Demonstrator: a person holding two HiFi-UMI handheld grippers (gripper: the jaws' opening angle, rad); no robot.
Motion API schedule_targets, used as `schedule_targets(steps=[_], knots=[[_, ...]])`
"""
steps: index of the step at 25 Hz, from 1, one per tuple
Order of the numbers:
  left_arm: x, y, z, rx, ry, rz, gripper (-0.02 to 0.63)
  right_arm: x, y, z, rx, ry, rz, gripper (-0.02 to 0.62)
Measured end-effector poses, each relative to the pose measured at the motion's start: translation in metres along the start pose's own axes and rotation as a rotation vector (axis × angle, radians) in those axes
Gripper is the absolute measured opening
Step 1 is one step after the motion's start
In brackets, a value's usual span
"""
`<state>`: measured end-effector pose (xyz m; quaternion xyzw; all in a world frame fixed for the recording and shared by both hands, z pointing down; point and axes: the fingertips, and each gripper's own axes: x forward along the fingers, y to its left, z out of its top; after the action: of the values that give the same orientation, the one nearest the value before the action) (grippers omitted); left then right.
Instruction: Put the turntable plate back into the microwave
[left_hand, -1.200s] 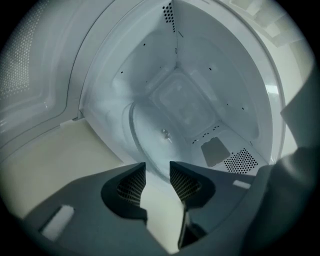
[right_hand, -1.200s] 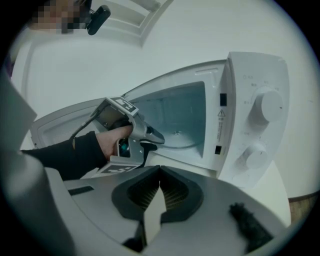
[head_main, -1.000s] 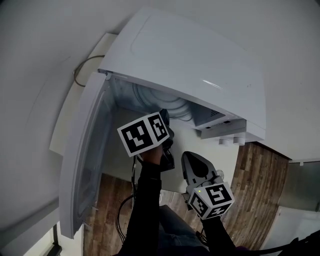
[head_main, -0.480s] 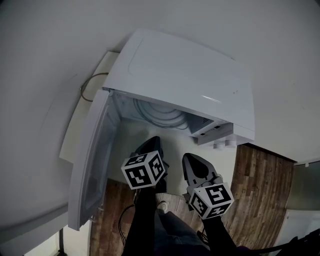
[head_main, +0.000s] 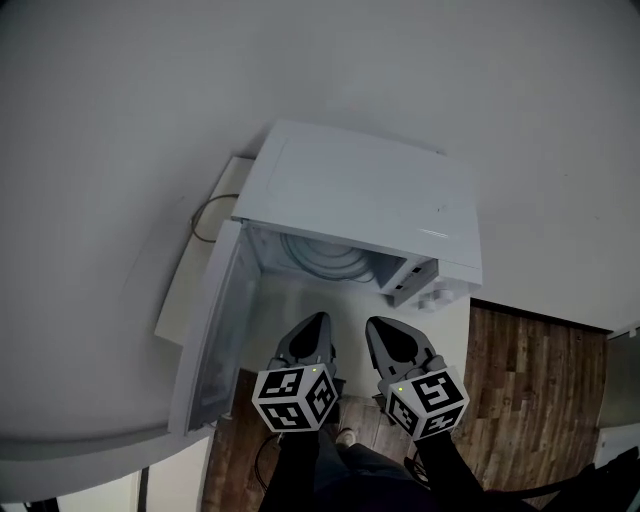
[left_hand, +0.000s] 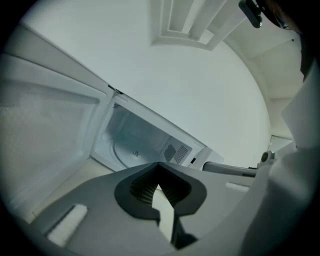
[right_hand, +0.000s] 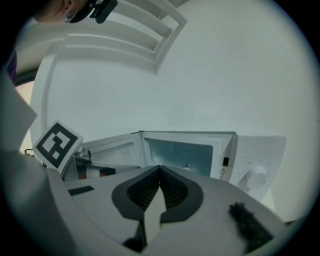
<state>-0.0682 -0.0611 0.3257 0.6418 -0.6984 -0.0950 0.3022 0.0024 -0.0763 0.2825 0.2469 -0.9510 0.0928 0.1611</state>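
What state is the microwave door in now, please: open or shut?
Open: the door stands swung out to the left, baring the microwave cavity.

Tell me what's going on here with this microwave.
A person stands before a white microwave oven, holding a pair of tongs in each hand. Its white door hangs wide open, and the pale round turntable plate lies inside the cavity. The left tongs and right tongs are both shut with nothing between them. They are held side by side in front of the opening, clear of the microwave and the plate.
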Motion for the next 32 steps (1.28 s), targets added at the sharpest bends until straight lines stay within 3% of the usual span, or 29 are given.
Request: schedule_targets(steps=[8,16,32], knots=[[-0.027,-0.043,0.038,0.160,-0.076,-0.021,0.008,-0.026,0.014,0.044,-0.036,-0.097,0.041,0.008],[-0.035,-0.072,0.052,0.281,-0.101,-0.038,0.008,-0.046,0.012,0.067,-0.051,-0.157,0.030,0.008],[-0.042,-0.083,0.063,0.311,-0.135,-0.052,0.008,-0.058,0.001,0.071,-0.043,-0.168,-0.007,0.008]])
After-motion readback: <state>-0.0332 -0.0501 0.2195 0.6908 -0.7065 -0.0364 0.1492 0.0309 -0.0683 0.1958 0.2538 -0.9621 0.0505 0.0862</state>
